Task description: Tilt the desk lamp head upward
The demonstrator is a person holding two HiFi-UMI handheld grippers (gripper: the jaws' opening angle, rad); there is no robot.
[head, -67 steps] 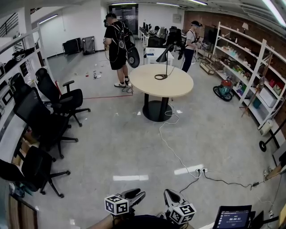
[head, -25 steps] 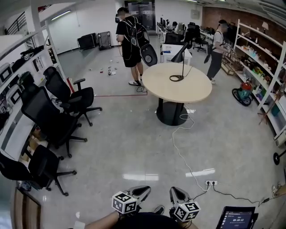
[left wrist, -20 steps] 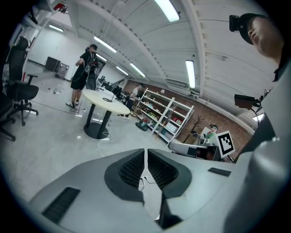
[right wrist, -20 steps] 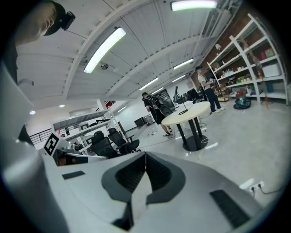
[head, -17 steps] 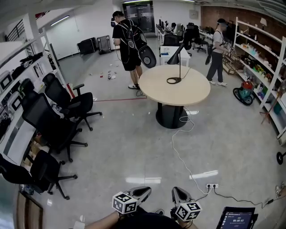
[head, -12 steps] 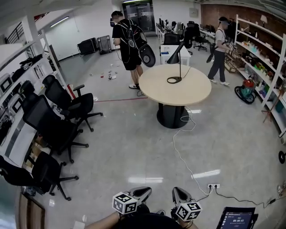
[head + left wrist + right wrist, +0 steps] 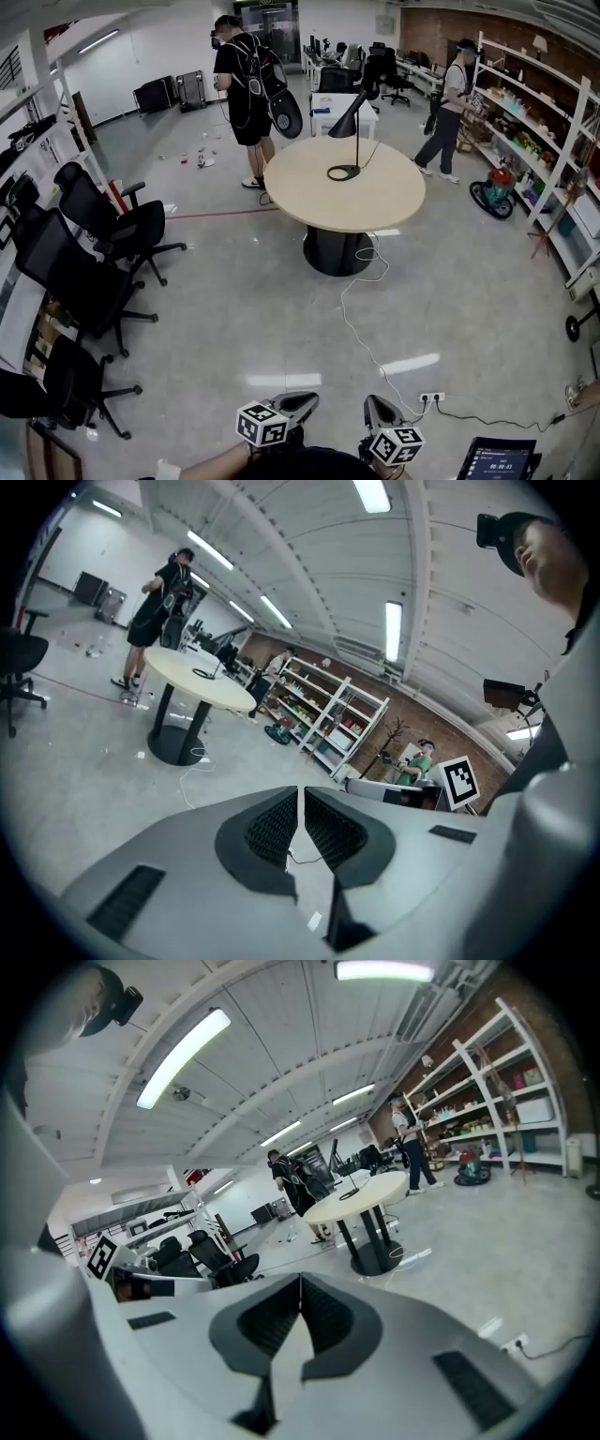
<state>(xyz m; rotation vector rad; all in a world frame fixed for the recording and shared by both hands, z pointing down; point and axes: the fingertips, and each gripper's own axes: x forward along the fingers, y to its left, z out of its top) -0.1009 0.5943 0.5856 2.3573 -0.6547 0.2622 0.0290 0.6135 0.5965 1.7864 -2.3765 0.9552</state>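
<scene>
The table [image 7: 375, 202] and lamp [image 7: 349, 131] sit closer than before. The lamp stands well off at 12 o'clock, stem upright. The left gripper [image 7: 296, 405] and right gripper [image 7: 377, 411] are clenched empty, the right perhaps nearer.

Black desk lamp [image 7: 344, 122] upright on round beige table [image 7: 375, 202]

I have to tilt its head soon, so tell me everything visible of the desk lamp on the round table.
The desk lamp is black and slim: a cone-shaped head, angled downward to the left, tops a thin upright stem rising from a flat ring base. It stands near the middle of the round beige table, touching only the tabletop.
</scene>
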